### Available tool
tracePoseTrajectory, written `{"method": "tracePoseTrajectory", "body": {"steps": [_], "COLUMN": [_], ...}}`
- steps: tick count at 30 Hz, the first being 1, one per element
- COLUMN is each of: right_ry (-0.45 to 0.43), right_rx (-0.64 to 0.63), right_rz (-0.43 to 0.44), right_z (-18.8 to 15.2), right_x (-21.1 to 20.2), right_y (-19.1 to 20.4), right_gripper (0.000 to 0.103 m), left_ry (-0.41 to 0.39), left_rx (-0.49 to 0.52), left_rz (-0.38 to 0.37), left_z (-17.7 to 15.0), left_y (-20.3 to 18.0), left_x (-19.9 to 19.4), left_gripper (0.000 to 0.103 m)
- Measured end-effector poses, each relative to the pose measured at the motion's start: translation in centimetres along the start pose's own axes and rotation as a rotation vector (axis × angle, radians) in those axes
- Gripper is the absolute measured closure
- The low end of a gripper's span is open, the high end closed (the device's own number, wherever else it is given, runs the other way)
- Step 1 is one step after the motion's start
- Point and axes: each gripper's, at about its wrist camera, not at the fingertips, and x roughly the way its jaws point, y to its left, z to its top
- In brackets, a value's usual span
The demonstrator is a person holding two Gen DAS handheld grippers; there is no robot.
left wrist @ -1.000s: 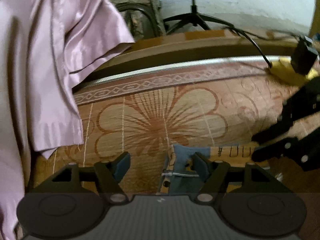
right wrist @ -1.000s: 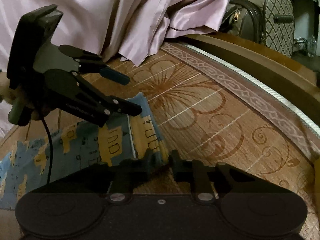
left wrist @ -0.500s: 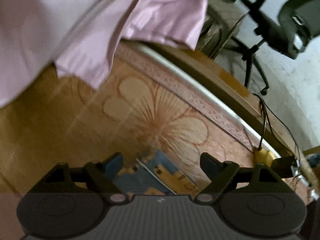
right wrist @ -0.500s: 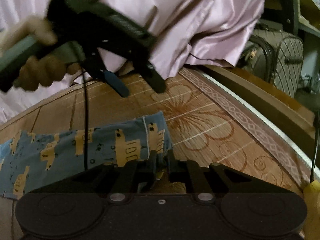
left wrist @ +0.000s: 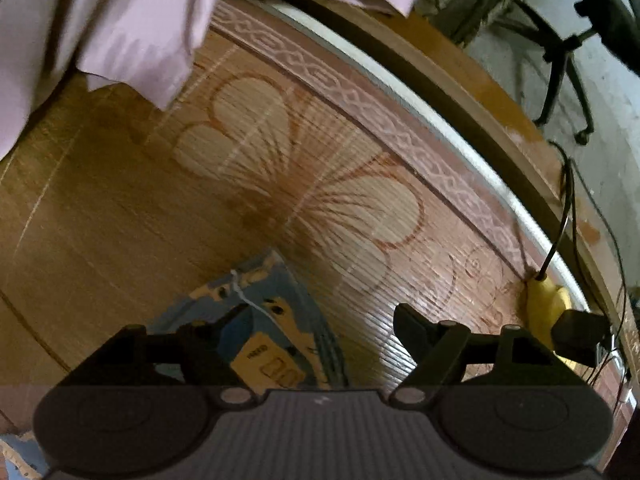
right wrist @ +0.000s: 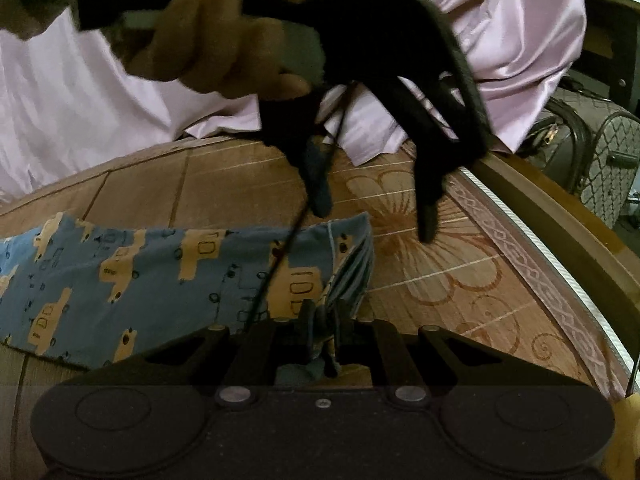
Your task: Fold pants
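Observation:
Blue pants [right wrist: 152, 276] printed with yellow trucks lie flat on a bamboo mat, stretching left. My right gripper [right wrist: 324, 320] is shut on the pants' right end, cloth bunched between its jaws. The left gripper [right wrist: 372, 216], held in a person's hand [right wrist: 216, 44], hangs open above that same end, fingertips pointing down and clear of the cloth. In the left wrist view the left gripper [left wrist: 320, 316] stands wide open over the pants' corner [left wrist: 272, 320], nothing between its fingers.
The bamboo mat [left wrist: 320, 200] has a flower print and a patterned border. A pink satin sheet [right wrist: 100, 92] is heaped at the back. A yellow plug with black cables [left wrist: 544, 304] sits at the mat's right edge. Patterned bags [right wrist: 600, 160] and an office chair [left wrist: 568, 48] stand beyond.
The left gripper has risen off the pants, opened wider and tipped its fingers downward. The right gripper keeps hold of the pants' end, which now lies spread out to the left.

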Motion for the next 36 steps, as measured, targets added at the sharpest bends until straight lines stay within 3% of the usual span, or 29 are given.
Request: {"method": "tracePoseTrajectory", "body": {"steps": [8, 10, 14, 18, 23, 27, 31, 33, 35, 36], "right_ry": [0.012, 0.013, 0.010, 0.000, -0.002, 0.014, 0.038, 0.051, 0.046, 0.028], "right_rx": [-0.022, -0.019, -0.005, 0.036, 0.073, 0.067, 0.085, 0.108, 0.136, 0.142], "right_rz": [0.015, 0.020, 0.024, 0.012, -0.001, -0.020, -0.002, 0.013, 0.023, 0.029], "right_z": [0.0, 0.0, 0.1, 0.1, 0.1, -0.1, -0.1, 0.0, 0.1, 0.2], "right_x": [0.1, 0.0, -0.1, -0.5, -0.6, -0.2, 0.5, 0.9, 0.9, 0.7], "right_y": [0.4, 0.4, 0.2, -0.4, -1.1, -1.1, -1.4, -1.5, -1.7, -1.8], "right_gripper": [0.094, 0.094, 0.094, 0.089, 0.061, 0.051, 0.052, 0.063, 0.087, 0.087], "left_ry": [0.050, 0.046, 0.018, -0.013, -0.033, -0.041, -0.046, -0.053, -0.067, -0.077], "left_rx": [-0.034, -0.044, -0.042, -0.053, -0.098, -0.103, -0.109, -0.111, -0.122, -0.128], "left_rz": [0.078, 0.082, 0.077, 0.027, -0.027, -0.046, -0.060, -0.066, -0.079, -0.087], "left_z": [0.4, 0.3, -0.1, -0.7, -0.9, -1.3, -1.5, -1.8, -2.3, -2.5], "left_y": [-0.9, -0.6, 0.1, 1.2, 2.2, 2.8, 3.3, 3.4, 3.7, 3.8], "left_x": [2.3, 2.6, 2.6, 2.4, 2.3, 2.0, 1.9, 1.8, 1.4, 1.2], "left_gripper": [0.051, 0.072, 0.091, 0.094, 0.094, 0.094, 0.095, 0.095, 0.095, 0.095]}}
